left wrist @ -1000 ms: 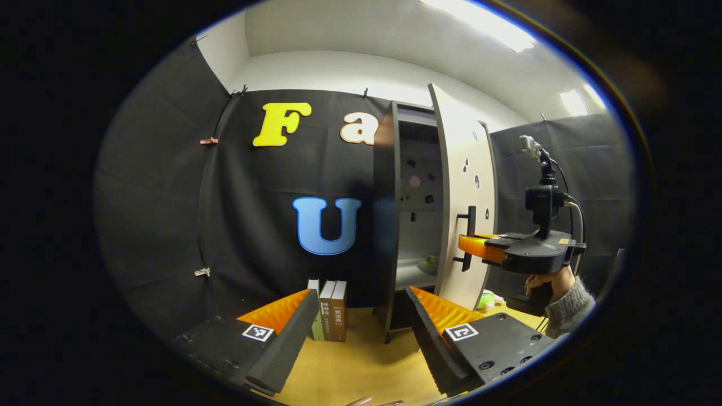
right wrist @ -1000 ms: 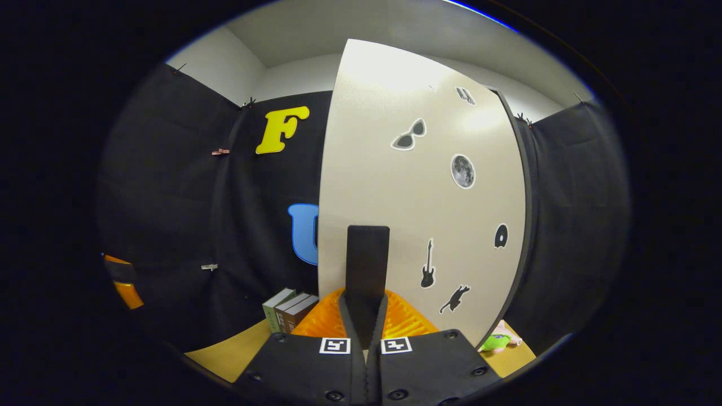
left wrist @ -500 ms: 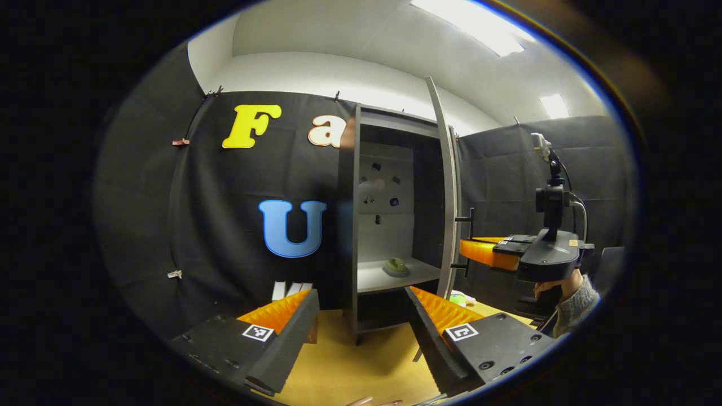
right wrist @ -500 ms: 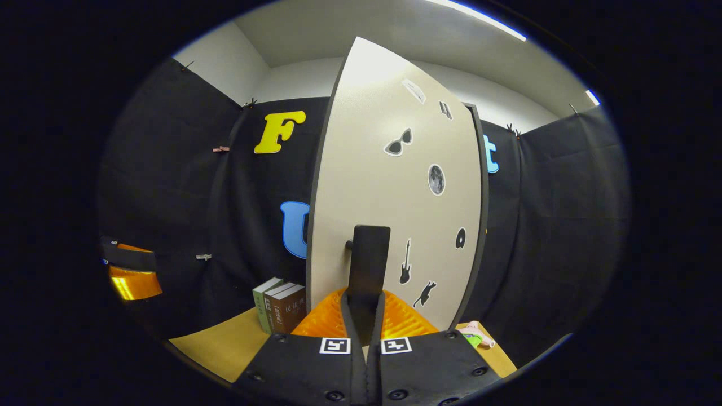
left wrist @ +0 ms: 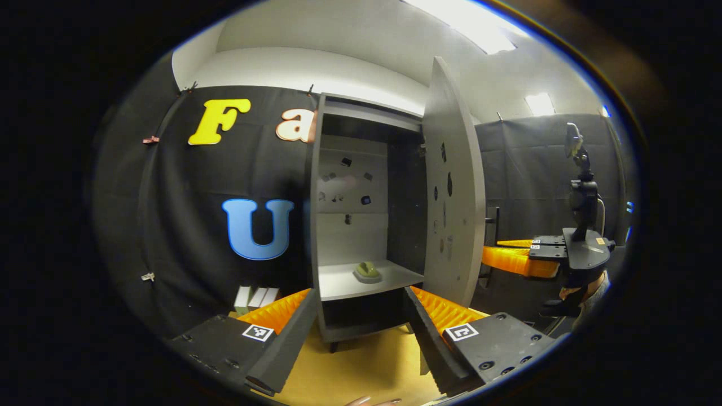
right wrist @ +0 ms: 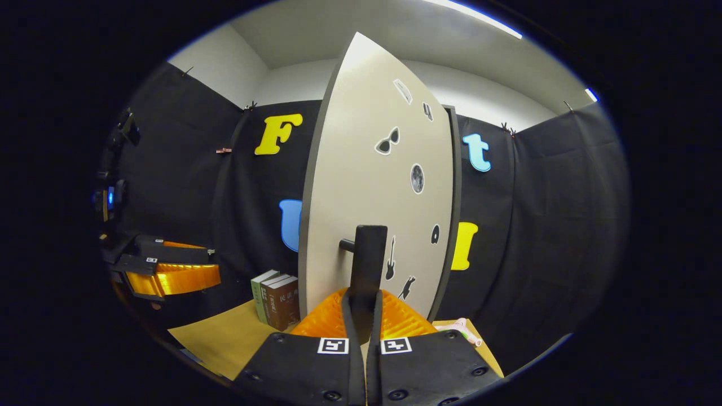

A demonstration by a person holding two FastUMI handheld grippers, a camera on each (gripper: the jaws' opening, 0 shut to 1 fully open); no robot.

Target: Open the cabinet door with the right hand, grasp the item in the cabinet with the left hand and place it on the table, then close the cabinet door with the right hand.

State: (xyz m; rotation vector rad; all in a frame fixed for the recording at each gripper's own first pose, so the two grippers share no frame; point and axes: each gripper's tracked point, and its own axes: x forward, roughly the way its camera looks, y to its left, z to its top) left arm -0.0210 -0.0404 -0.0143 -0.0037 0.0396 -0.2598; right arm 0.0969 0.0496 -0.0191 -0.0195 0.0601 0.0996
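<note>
Black cloth walls the booth behind our cabinet (left wrist: pixel 361 225), which stands on the yellow table (left wrist: pixel 366 366). Our right gripper (right wrist: pixel 365 307) clamps the door handle (right wrist: pixel 366 254), holding the door (right wrist: pixel 372 197) wide so our left gripper (left wrist: pixel 361 304), jaws spread and empty, faces the small item (left wrist: pixel 367 270) on the shelf. Since a second ago the door has swung much wider.

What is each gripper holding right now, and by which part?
The right gripper is shut on the cabinet door's handle, at its lower end. The left gripper is open, holding nothing.
</note>
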